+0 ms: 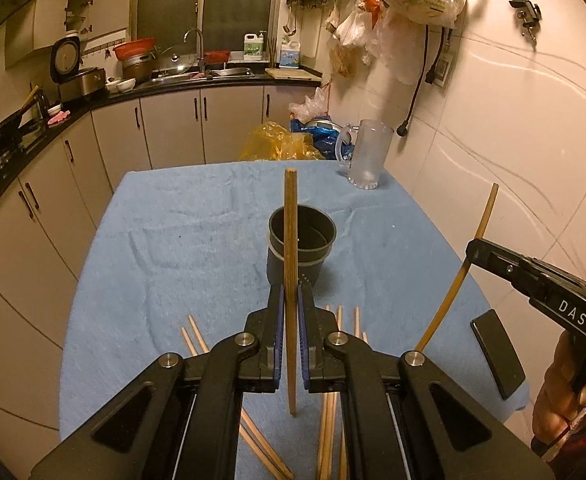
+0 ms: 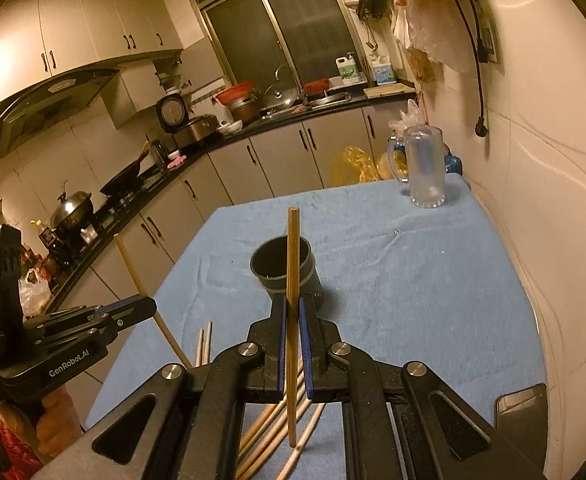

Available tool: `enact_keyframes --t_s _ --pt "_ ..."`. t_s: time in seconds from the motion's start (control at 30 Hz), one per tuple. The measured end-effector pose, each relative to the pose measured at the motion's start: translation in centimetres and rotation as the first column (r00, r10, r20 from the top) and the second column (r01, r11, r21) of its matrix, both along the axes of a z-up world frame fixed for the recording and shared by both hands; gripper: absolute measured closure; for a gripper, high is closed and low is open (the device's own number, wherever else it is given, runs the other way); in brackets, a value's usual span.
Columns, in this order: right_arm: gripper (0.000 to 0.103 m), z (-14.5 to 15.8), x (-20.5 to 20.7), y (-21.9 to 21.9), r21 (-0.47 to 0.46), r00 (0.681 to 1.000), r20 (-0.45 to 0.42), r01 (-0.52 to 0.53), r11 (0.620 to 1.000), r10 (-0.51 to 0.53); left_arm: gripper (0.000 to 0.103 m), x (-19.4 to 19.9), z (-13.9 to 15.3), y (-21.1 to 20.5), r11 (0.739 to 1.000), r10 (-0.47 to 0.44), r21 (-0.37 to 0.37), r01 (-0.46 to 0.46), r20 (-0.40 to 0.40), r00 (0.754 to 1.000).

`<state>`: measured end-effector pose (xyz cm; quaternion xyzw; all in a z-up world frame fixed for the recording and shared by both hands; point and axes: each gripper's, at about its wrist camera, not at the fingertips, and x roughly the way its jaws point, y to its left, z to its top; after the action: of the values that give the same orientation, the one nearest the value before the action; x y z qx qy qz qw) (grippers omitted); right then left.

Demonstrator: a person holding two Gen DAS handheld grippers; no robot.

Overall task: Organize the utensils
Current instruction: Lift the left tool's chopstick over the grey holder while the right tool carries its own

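A dark round holder stands mid-table on the blue cloth, with nothing visible inside. My left gripper is shut on a wooden chopstick held upright just in front of the holder. My right gripper is shut on another upright chopstick. Each gripper shows in the other's view: the right gripper with its chopstick, the left gripper with its chopstick. Several loose chopsticks lie on the cloth under the grippers.
A frosted glass mug stands at the far right corner. A dark phone lies near the right edge. A tiled wall runs along the right, kitchen cabinets to the left and behind.
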<state>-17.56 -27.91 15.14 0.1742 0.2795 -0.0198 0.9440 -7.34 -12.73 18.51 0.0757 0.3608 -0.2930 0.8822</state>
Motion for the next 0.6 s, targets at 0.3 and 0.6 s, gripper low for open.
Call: enact_keyframes --t_s 0.3,0.6 --pt "0.096 2.5 0.8 -0.6 0.009 0.999 0.049 0.007 1.0 -0.008 0.097 0.9 2.7 -0.5 1.0 0.004 -0.023 -0.003 0.029 1.0" --pt "0.096 5.8 4.2 -2.2 0.056 0.995 0.094 0.031 0.998 -0.036 0.097 3.8 7.0 -1.3 0.997 0.016 -0.081 -0.011 0.061 0.998"
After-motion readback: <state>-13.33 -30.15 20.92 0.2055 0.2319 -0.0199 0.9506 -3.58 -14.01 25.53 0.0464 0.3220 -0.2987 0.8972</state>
